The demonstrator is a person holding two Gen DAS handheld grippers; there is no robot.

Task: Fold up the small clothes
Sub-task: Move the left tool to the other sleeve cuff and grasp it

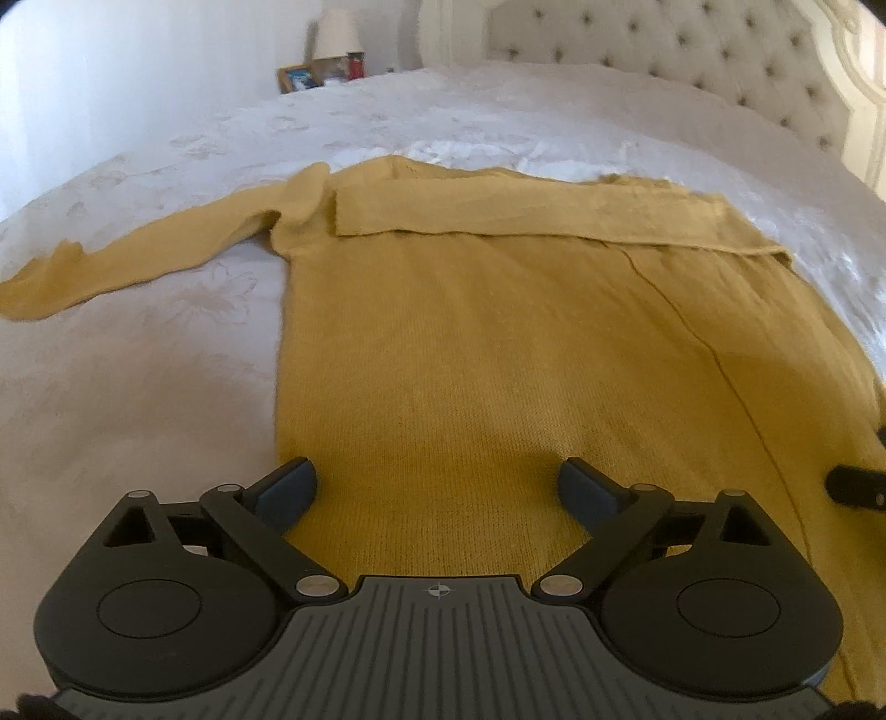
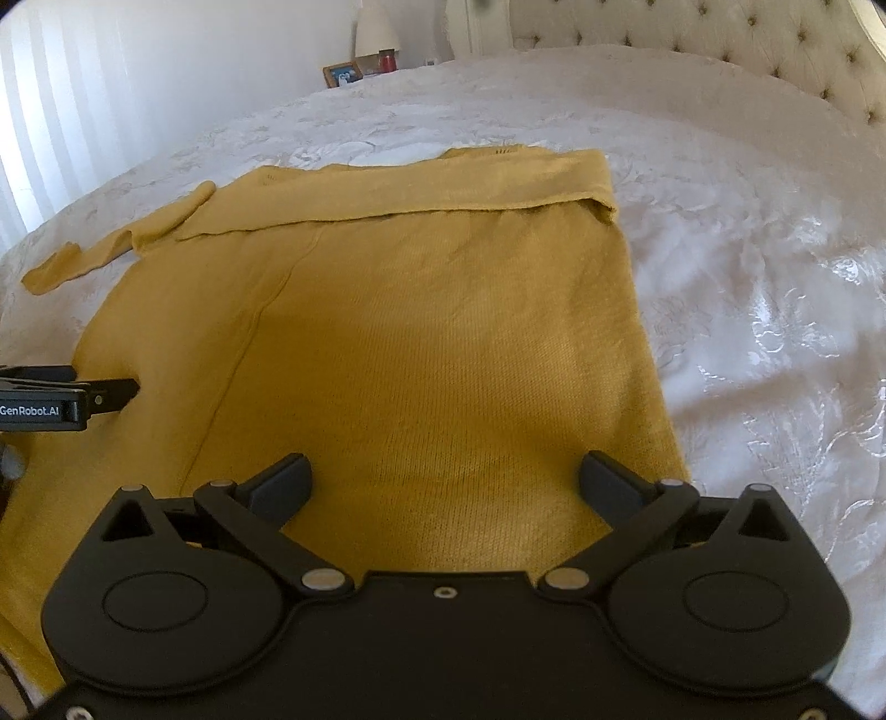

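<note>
A mustard yellow knit sweater [image 1: 470, 332] lies flat on a white bedspread [image 1: 138, 387], hem toward me. Its right side and sleeve are folded inward over the body, leaving a straight fold line [image 2: 238, 354]. The left sleeve [image 1: 138, 249] lies stretched out to the left on the bed. My left gripper [image 1: 437, 487] is open and empty above the hem near the sweater's left edge. My right gripper [image 2: 446, 482] is open and empty above the hem near the sweater's right edge [image 2: 653, 360]. The left gripper also shows at the left edge of the right wrist view [image 2: 105, 394].
A tufted cream headboard [image 1: 692, 61] stands at the back right. A nightstand with a lamp [image 1: 335, 33], a picture frame [image 2: 342, 74] and a red jar [image 2: 387, 60] stands at the back. White curtains [image 2: 55, 127] hang on the left.
</note>
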